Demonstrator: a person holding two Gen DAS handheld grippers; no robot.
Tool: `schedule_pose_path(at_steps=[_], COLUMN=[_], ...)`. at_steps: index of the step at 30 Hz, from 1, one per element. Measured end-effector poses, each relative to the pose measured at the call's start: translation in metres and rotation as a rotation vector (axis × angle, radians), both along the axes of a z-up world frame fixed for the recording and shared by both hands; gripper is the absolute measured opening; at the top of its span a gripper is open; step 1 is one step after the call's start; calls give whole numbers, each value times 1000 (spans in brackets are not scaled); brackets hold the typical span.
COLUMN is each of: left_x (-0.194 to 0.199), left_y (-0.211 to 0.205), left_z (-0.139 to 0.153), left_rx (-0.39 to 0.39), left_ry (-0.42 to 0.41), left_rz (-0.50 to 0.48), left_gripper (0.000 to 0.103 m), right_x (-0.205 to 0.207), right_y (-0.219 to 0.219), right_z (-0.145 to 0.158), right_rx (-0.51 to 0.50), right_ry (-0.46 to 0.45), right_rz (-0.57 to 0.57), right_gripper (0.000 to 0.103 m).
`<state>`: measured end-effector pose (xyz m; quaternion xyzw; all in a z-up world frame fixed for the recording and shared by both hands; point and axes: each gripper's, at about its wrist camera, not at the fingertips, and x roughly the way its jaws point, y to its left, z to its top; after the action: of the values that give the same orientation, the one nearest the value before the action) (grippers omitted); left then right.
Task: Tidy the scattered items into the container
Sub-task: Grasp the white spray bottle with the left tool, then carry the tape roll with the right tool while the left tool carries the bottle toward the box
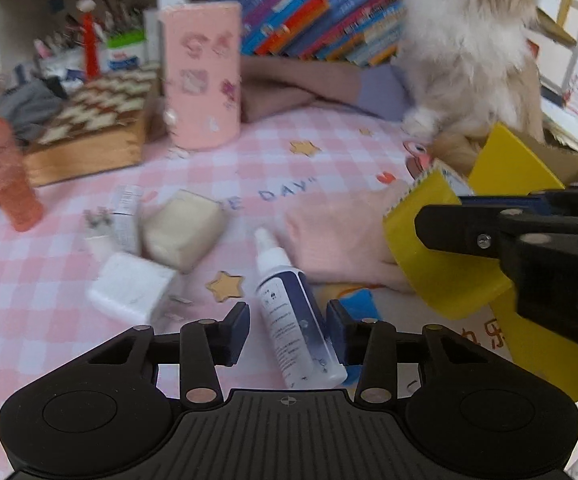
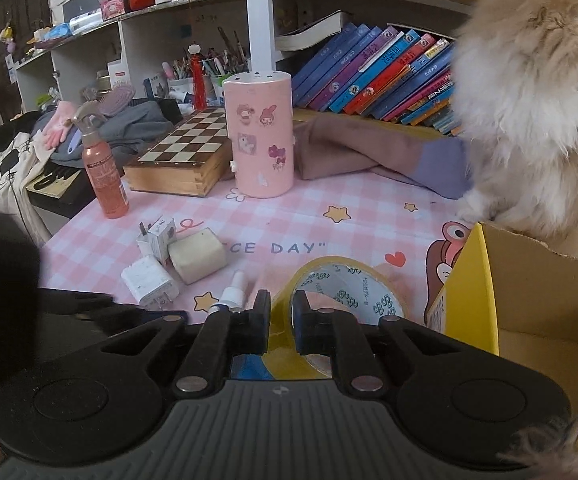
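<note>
My left gripper [image 1: 288,330] is open, its jaws on either side of a small white-and-blue dropper bottle [image 1: 291,312] lying on the pink checked tablecloth; the bottle's tip shows in the right wrist view [image 2: 231,294]. My right gripper [image 2: 281,320] is shut on the wall of a yellow tape roll [image 2: 341,300], held just left of the open yellow cardboard box [image 2: 529,304]. In the left wrist view the roll [image 1: 437,256] hangs in front of the box [image 1: 509,160]. Two white chargers [image 2: 149,276] [image 2: 157,236] and a beige block [image 2: 197,254] lie on the cloth.
A fluffy cat [image 2: 529,120] sits behind the box at its far rim. A pink cylinder [image 2: 259,132], a chessboard box [image 2: 181,160] and an orange spray bottle [image 2: 103,172] stand at the back left. A folded cloth [image 2: 369,152] and books lie behind.
</note>
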<state>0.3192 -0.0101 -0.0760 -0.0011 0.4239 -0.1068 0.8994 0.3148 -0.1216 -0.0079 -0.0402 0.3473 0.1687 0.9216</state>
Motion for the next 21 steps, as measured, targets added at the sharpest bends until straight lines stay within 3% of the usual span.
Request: schedule_pose_path(at_steps=[2, 6, 10, 14, 21], left_x=[8, 7, 3, -16, -61], left_y=[0, 5, 12, 24, 55], left_z=[-8, -12, -7, 18, 64], left_rx=[-1, -2, -14, -13, -94], left_ry=[33, 41, 58, -2, -54], left_rz=[8, 30, 56, 68, 108], left_gripper=[44, 31, 30, 30, 31], right_x=[1, 0, -5, -15, -38], right_y=[-1, -2, -2, 0, 8], right_z=[0, -3, -5, -3, 9], right_rx=[1, 9, 21, 36, 72], right_ry=[6, 37, 65, 64, 52], right_rz=[-1, 1, 12, 16, 74], right_gripper=[11, 11, 11, 11, 11])
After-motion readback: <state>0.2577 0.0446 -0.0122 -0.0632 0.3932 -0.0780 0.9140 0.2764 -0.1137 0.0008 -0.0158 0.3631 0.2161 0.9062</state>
